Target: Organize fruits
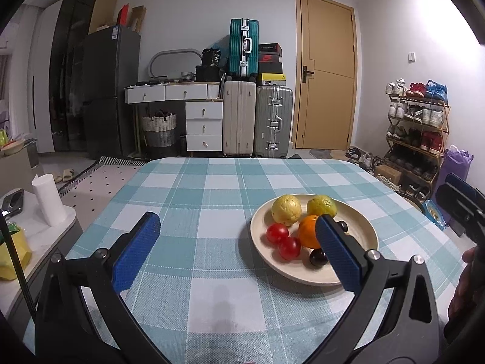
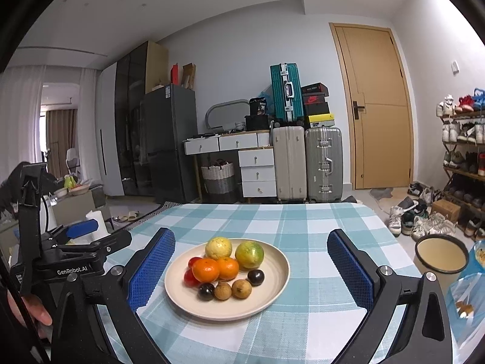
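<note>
Both the left gripper (image 1: 238, 250) and right gripper (image 2: 251, 265) hover with jaws spread wide and empty above the checked bench (image 2: 309, 221). The fruits (image 2: 225, 265) sit together on a cream plate (image 2: 277, 273) near the bench's middle.

One plate (image 2: 272, 297) on the table. On it: two oranges (image 2: 206, 270), two tomatoes (image 1: 277, 233), one yellow fruit (image 2: 218, 247), one green-yellow fruit (image 2: 249, 254), two dark round fruits (image 2: 255, 277), two small brown fruits (image 2: 241, 288). Ten fruits total.
</note>
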`<state>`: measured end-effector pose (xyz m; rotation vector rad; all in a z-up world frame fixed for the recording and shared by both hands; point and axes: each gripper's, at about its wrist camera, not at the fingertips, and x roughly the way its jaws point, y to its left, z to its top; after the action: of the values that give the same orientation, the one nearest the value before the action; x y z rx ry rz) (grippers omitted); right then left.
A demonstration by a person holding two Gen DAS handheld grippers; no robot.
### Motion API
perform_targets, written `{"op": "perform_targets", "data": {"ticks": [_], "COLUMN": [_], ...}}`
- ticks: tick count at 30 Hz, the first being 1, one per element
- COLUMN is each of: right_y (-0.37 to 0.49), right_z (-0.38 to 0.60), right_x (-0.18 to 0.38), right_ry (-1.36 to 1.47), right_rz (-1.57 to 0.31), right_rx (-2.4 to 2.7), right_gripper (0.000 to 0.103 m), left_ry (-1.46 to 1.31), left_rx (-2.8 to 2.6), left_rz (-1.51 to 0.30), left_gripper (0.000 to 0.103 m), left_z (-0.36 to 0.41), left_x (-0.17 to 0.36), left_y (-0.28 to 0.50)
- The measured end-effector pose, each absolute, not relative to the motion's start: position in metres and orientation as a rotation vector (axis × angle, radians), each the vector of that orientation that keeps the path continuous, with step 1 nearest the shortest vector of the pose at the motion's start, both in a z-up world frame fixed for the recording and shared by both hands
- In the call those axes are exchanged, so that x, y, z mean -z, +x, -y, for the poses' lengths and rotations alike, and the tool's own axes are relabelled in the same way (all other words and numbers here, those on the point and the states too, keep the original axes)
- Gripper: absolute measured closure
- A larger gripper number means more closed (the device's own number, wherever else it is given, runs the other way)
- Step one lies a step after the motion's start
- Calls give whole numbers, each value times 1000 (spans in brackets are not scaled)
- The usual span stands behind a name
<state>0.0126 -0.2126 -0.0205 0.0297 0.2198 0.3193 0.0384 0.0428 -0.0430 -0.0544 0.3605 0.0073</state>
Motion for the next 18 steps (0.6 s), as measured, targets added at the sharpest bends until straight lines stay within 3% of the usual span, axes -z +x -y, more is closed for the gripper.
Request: {"op": "perform_targets", "data": {"ticks": [18], "right_y": [27], "right_z": [200], "right_x": [44], "right_ry": [-41], "right_rz": [-326], "right_rx": [-326], "right_gripper": [0], "left_ry": [-16], "left_rx": [-3], "left_rz": [-315], "left_gripper": [1], "left_z": [-36], "left_x": [53], "left_y": [35]}}
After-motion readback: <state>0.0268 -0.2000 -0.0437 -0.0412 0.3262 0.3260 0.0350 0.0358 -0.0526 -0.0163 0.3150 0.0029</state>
